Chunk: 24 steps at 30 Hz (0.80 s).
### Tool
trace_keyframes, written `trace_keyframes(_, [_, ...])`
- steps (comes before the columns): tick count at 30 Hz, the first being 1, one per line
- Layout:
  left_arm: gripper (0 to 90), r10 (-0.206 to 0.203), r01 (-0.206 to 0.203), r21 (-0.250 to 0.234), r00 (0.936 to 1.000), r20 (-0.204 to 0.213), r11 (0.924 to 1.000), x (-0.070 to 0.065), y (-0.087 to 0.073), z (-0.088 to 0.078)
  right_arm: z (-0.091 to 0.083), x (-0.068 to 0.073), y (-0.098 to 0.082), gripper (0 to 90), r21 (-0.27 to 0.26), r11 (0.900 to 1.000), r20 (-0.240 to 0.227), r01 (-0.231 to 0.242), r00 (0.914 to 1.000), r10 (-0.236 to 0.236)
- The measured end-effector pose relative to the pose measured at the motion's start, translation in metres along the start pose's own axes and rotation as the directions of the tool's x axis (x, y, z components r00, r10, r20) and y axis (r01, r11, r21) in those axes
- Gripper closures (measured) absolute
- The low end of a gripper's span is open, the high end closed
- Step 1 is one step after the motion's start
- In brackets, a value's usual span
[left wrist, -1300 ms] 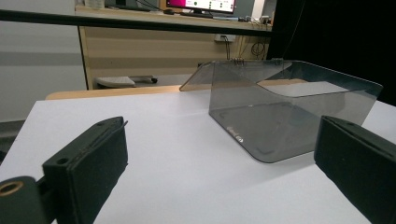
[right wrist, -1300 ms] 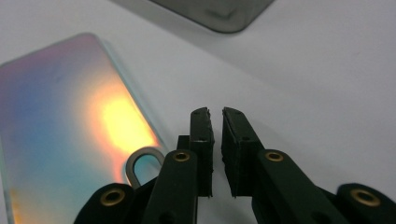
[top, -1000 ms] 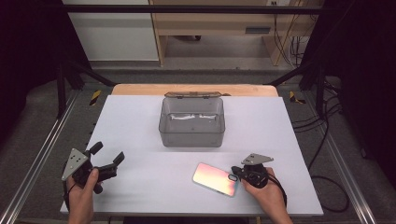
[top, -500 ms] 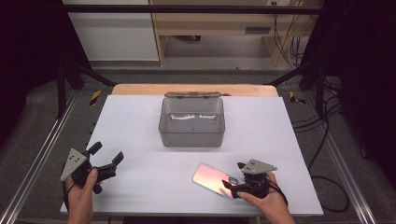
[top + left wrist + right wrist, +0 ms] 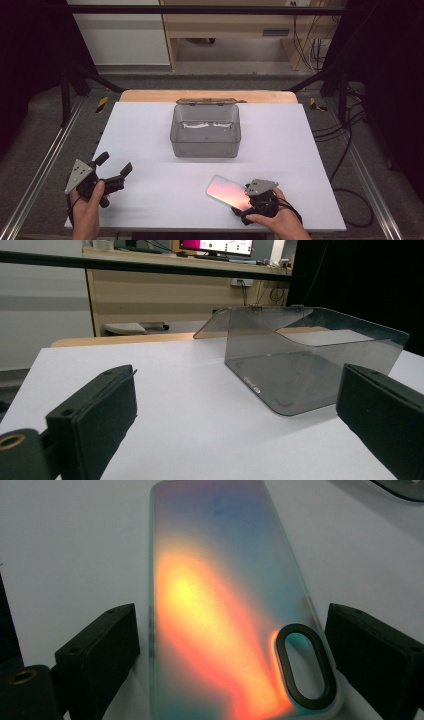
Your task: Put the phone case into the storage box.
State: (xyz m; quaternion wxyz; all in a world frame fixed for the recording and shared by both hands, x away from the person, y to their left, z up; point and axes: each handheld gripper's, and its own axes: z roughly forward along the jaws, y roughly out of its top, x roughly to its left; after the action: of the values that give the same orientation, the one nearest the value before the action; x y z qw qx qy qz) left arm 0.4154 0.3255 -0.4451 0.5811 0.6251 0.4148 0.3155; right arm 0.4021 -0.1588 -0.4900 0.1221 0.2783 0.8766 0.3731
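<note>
An iridescent phone case (image 5: 227, 192) lies flat on the white table (image 5: 150, 130) near the front right, glowing orange and teal, with a black oval camera cut-out (image 5: 303, 666). My right gripper (image 5: 250, 206) stands open, one jaw on each side of the case's (image 5: 225, 605) near end, neither pad pressed against it. A clear grey plastic box (image 5: 206, 131) with its lid folded back sits at the table's middle; it is also ahead in the left gripper view (image 5: 305, 365). At the front left my left gripper (image 5: 114, 170) is held open, with nothing between its jaws.
A wooden strip (image 5: 207, 96) runs along the table's far edge. Aluminium rails (image 5: 45, 165) flank the table, and cables (image 5: 350, 145) trail on the floor at the right. Bare white surface lies between the box and both grippers.
The right gripper has dropped lower and slid over the case's near end, so its jaws now straddle it. The left gripper has stayed put.
</note>
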Motion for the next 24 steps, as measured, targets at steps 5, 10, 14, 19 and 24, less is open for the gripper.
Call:
trace_keyframes(5, [3.0,0.0,0.0,-0.001,1.0,0.003,1.0,0.0,0.0,0.0,-0.002,-0.002,0.0,14.5,-0.003,1.0,0.003,-0.012,0.9999,0.012])
trace_keyframes(10, [3.0,0.005,-0.005,-0.001,1.0,0.007,1.0,-0.002,0.001,-0.001,-0.002,0.001,0.004,17.6,0.025,1.0,0.013,0.005,0.9999,-0.005])
trace_keyframes(14, [3.1,0.022,-0.022,0.008,0.9997,-0.006,0.9997,-0.005,0.002,-0.002,-0.005,0.006,0.01,17.8,0.019,1.0,0.036,0.013,0.9993,-0.013])
trace_keyframes(19, [3.1,0.046,-0.045,0.018,0.9988,-0.018,0.9988,-0.014,0.013,-0.004,-0.012,0.014,0.027,17.9,-0.06,0.998,0.04,0.003,0.9992,-0.001])
trace_keyframes(24, [3.5,0.038,-0.037,0.019,0.9993,-0.006,0.9991,-0.037,0.041,0.005,-0.016,0.026,0.054,17.8,-0.142,0.99,0.063,-0.013,0.9978,0.022])
